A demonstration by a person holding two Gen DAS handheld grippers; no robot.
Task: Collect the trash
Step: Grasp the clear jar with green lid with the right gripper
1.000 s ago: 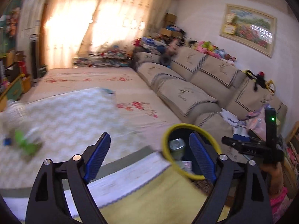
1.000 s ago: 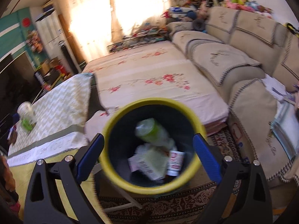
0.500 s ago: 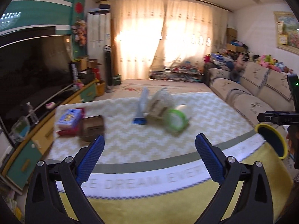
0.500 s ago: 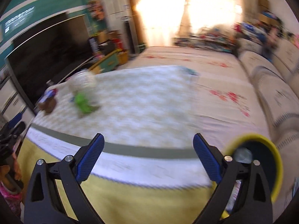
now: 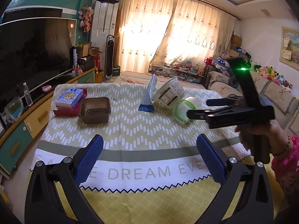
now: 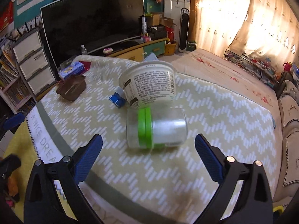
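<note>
My right gripper [image 6: 148, 154], jaws spread and empty, sits nearest the green-lidded jar [image 6: 156, 127]; it lies just ahead, long axis crosswise; left gripper [image 5: 149, 157] spread too.

Spread left gripper [image 5: 149, 160] above tablecloth [image 5: 130, 130], near right gripper [image 5: 198, 110].

A yellow-green cloth [image 6: 214, 115] patterned with white zigzag dashes is seen. A green band is borne by the clear cup [image 6: 156, 127]; black print by the white tub [image 6: 149, 83]; blue by the wrapper [image 5: 149, 95].
</note>
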